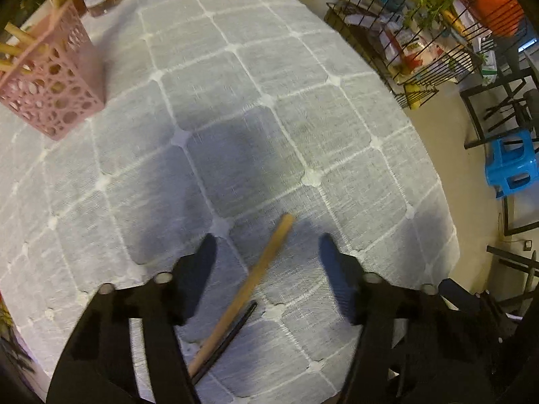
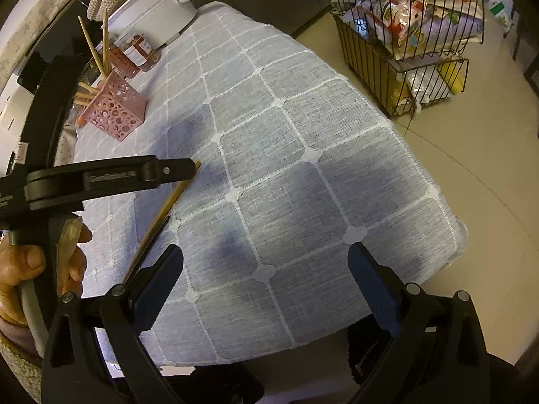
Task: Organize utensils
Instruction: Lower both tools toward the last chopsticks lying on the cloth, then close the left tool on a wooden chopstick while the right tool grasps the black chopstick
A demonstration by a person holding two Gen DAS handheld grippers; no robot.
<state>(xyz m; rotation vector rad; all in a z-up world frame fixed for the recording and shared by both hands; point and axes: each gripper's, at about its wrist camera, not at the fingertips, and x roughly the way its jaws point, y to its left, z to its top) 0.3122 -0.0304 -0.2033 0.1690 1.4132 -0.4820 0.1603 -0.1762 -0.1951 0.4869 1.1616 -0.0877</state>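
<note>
My left gripper (image 1: 267,256) hangs wide open just above the counter (image 1: 235,67), holding nothing, with the wooden chopstick (image 1: 249,286) lying between its spread fingers. A thinner dark stick (image 1: 232,336) lies right alongside the chopstick's near half; I cannot tell whether it is a second utensil or something else. My right gripper (image 2: 266,279) is also wide open and empty, off to the side, with nothing between its fingers but cloth.

The chopstick looks light, stiff and smooth, so I judge it will roll or skid if one pad nudges it first. It runs roughly along my fingers' line, so I would turn the gripper across it and close on its middle, low to the cloth, keeping the dark stick out of the pinch.

The pink perforated holder (image 1: 50,87) stands well away at the far left of the counter, already carrying several wooden sticks, with jars (image 2: 134,50) and a white pot (image 2: 158,10) behind it. The counter wears a grey tablecloth (image 2: 286,168) with white grid lines, soft enough to snag a fingertip. Beyond the edge are a wire rack (image 2: 404,50) of packages and a blue stool (image 1: 510,165) on a beige floor.
</note>
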